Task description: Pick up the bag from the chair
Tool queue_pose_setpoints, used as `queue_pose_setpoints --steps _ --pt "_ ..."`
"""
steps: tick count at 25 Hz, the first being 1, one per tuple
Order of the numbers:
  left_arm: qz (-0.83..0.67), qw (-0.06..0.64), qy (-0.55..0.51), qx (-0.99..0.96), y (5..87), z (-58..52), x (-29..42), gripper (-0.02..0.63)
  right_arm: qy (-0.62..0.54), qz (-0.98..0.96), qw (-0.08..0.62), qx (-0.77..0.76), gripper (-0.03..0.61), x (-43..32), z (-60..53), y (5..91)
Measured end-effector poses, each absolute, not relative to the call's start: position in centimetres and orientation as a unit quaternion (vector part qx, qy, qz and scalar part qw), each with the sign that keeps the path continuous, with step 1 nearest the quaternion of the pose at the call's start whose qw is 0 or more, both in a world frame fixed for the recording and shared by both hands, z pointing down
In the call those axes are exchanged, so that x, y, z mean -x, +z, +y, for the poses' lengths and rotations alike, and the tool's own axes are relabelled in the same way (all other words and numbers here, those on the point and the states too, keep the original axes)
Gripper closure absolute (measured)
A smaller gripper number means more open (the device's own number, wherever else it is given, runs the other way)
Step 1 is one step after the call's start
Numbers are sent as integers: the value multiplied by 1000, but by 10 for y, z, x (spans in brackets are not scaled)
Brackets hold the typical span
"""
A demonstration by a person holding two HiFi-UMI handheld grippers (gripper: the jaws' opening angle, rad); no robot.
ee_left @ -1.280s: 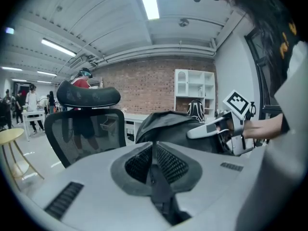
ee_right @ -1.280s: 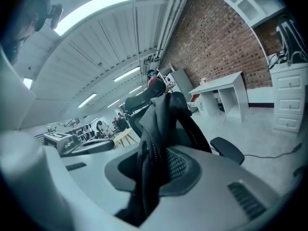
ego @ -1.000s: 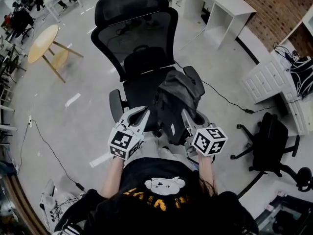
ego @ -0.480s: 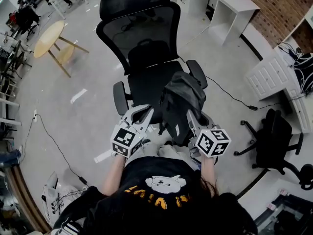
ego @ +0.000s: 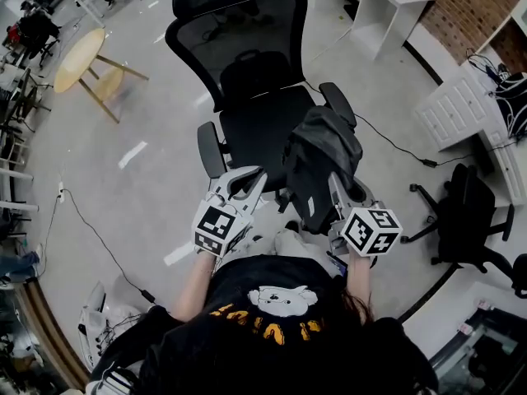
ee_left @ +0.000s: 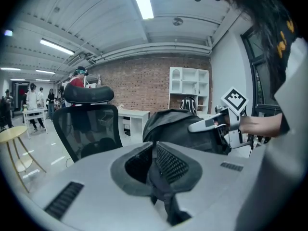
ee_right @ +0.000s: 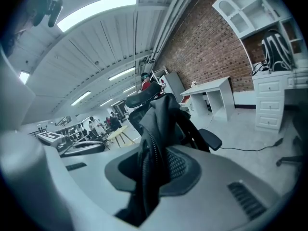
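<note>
**Bag gripped on both sides at the chair's front edge**

Far left and well apart: round wooden table (ego: 78, 56), no part in this. Next, left hand-held gripper (ego: 249, 179), jaws pressed together on a dark strap (ee_left: 161, 196). Apparently one of the bag's, pinched so that side cannot sag or swing. Behind it, black mesh office chair (ego: 247, 130), seat mostly bare. Over the seat's right front corner, beside the right armrest: black bag (ego: 323, 159), crumpled and hanging. Clear of the seat or brushing it, hard to tell from above. Right of that, right hand-held gripper (ego: 336, 189), closed tight on a fold of the bag's fabric and, by the look of it, taking most of the weight. Two grips rather than one, probably to keep a limp load level. Pickup judged nearly done, with only raising and drawing back clear of the armrest left. Farther right, second office chair (ego: 461, 220) and white desk (ego: 387, 2), out of the way.
</note>
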State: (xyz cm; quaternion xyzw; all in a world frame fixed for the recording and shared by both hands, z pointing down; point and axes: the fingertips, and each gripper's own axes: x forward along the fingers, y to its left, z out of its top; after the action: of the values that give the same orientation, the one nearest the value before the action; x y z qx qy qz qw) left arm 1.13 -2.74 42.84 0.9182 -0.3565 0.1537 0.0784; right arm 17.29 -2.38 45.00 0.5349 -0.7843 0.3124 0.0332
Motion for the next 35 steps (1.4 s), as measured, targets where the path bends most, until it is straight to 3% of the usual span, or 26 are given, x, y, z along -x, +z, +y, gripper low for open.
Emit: queue_pose_setpoints --steps 18,35 --pt "-329 84 133 -931 434 34 63 592 305 -754 25 -581 523 -109 56 439" --pt "-318 66 113 -939 426 59 86 594 273 -768 33 -579 523 -72 67 428"
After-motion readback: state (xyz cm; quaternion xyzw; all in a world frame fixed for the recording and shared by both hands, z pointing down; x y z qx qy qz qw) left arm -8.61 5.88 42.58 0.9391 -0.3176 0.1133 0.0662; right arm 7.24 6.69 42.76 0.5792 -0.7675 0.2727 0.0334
